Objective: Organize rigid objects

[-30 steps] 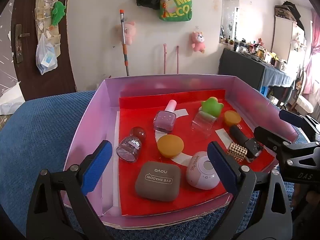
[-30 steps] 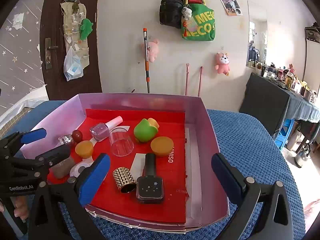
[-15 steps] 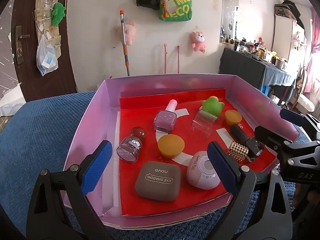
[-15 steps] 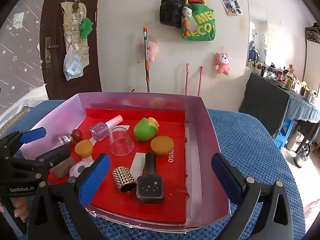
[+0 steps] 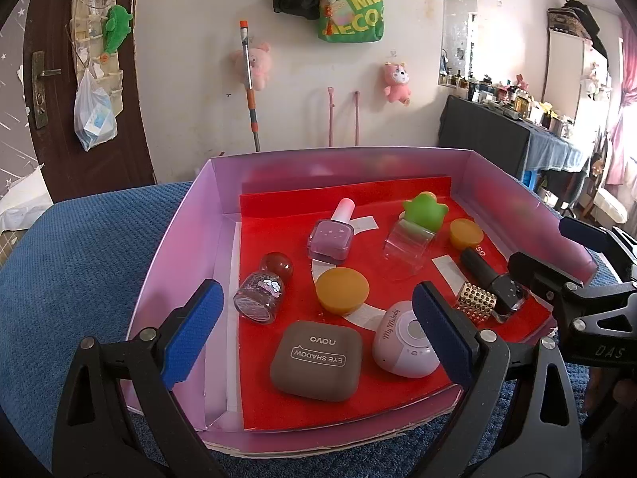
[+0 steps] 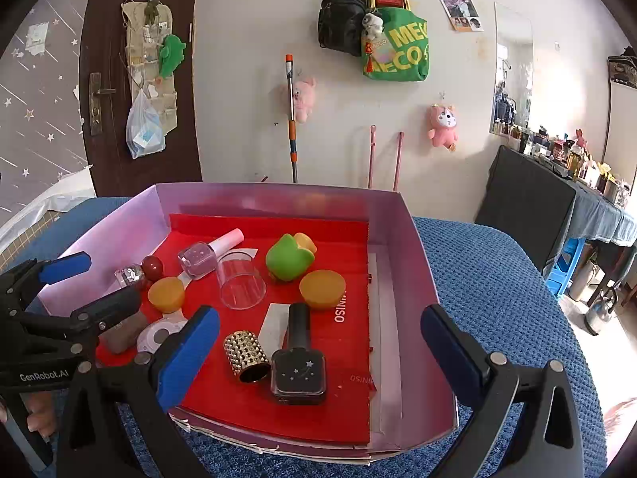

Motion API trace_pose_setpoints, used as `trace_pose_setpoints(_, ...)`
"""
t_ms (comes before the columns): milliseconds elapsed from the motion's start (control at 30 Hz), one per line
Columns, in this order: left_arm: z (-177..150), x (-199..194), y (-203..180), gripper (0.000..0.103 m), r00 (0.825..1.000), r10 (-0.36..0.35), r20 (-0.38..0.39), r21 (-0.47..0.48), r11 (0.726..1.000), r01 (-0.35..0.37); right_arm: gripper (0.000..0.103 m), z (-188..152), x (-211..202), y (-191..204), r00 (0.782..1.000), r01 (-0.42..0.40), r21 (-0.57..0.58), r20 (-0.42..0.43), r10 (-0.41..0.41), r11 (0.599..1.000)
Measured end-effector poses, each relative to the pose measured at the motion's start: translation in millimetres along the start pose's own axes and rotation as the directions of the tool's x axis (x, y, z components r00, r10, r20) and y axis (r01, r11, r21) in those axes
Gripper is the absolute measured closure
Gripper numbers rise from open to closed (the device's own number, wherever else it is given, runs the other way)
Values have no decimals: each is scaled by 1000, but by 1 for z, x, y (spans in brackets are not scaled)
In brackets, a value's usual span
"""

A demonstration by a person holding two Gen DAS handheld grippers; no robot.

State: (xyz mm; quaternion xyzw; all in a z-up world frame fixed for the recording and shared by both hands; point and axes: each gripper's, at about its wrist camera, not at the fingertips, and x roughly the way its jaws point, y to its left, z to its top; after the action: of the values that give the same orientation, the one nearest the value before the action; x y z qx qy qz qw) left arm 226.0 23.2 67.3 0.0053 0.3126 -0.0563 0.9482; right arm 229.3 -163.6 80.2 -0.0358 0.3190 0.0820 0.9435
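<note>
Left wrist: eyeshadow case (image 5: 316,356) between fingers (image 5: 191,336) — untouched.

three nail polish bottles (image 5: 330,236), two orange caps (image 5: 342,290), two compacts (image 5: 317,355), one tray (image 5: 187,239)

Both grippers are black plastic frames with silver screws and blue pads (image 5: 190,338); one reads "GenRobot.AI", the other "DAS".

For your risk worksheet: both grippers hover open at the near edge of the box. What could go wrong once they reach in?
1. The clear cup lies tipped beside the green toy; a nudge might roll it.
2. The gold studded cap touches the black bottle, so the right gripper may knock one while grasping the other.
</note>
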Motion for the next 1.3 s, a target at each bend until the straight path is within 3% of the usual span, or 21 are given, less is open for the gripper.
trace_pose_setpoints(1300,0,2,6,6,1000,3,-2,-8,1000,-3,0,-1,1,0,1000,3,-3,-4,-3,1000)
